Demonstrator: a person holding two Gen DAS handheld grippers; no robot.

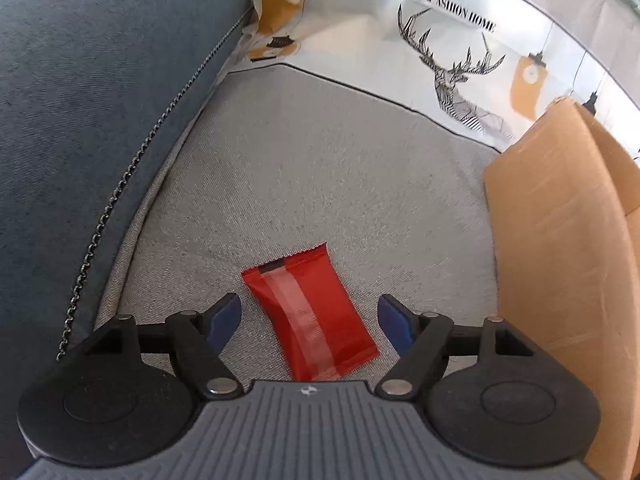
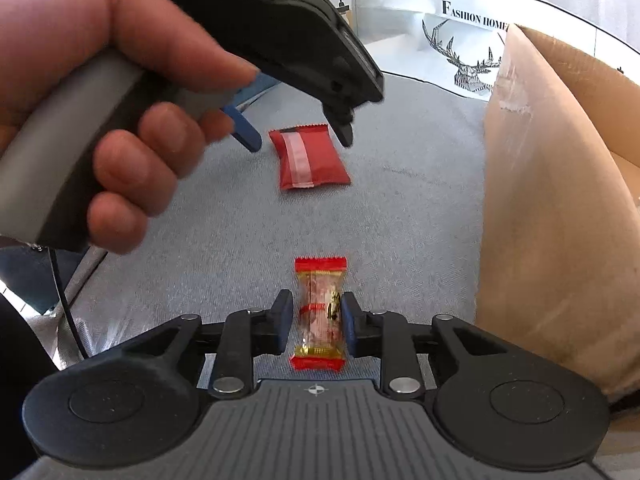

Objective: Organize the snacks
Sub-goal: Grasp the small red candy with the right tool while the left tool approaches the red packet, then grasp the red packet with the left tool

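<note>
Progress is slight — 2 snacks lie outside the cardboard box (image 2: pixel 560 200). Left gripper (image 1: pixel 310 322) gapes over the red packet (image 1: pixel 316 320), lower centre; right gripper (image 2: pixel 314 322) flanks the candy (image 2: pixel 319 312), contact uncertain.

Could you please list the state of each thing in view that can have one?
red packet: lying flat on the grey cushion, seam side up, untouched.
left gripper: open, fingers either side of the red packet, apart from it.
candy: lying on the cushion between the right fingers.
right gripper: nearly closed around the candy; contact unclear.
cardboard box: open at the top, contents hidden.
</note>
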